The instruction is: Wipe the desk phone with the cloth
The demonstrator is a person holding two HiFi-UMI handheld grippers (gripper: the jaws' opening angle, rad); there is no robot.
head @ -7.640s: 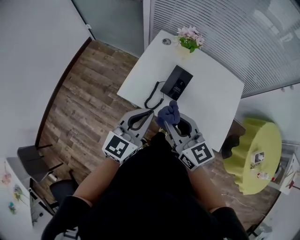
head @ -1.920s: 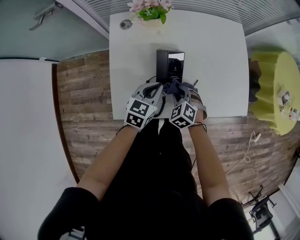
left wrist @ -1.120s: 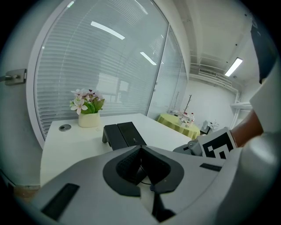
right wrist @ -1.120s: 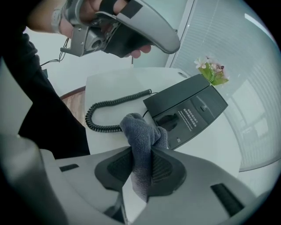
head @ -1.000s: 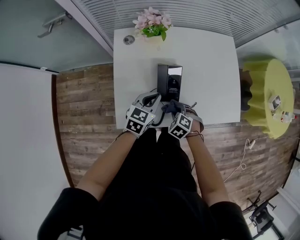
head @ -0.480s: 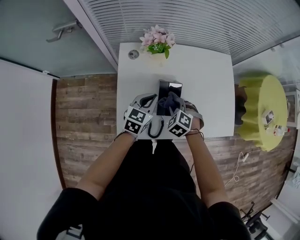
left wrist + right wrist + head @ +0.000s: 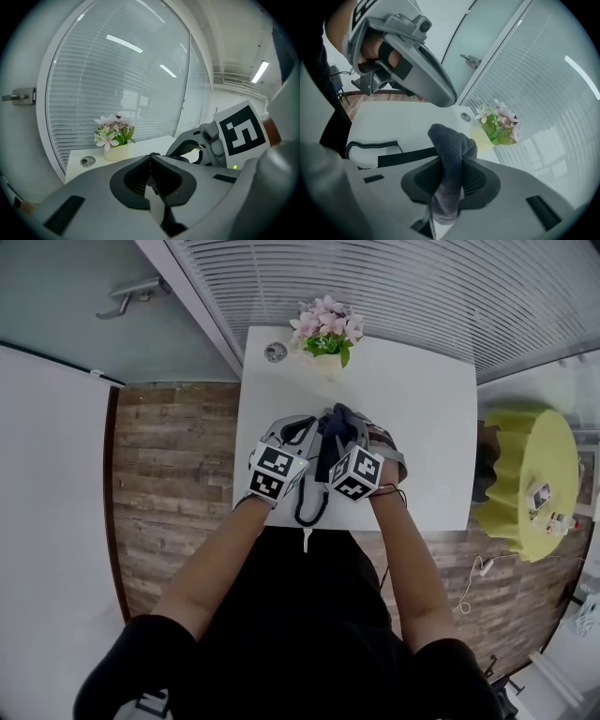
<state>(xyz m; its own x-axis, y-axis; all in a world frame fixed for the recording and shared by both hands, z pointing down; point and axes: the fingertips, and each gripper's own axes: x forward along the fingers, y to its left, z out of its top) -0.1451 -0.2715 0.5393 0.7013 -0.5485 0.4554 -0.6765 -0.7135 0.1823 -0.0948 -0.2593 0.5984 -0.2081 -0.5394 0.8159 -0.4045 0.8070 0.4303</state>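
Cloth [image 7: 447,138], soft bunched grey terry, in right gripper [image 7: 451,163].

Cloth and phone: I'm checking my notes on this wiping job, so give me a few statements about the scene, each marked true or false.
1. The right gripper is shut on the cloth. True.
2. The left gripper holds the handset. False: its jaws are together with nothing between them.
3. The flowers stand at the far edge of the table. True.
4. The coiled cord lies beside the flowers. False: it lies at the table's near edge, by the person.
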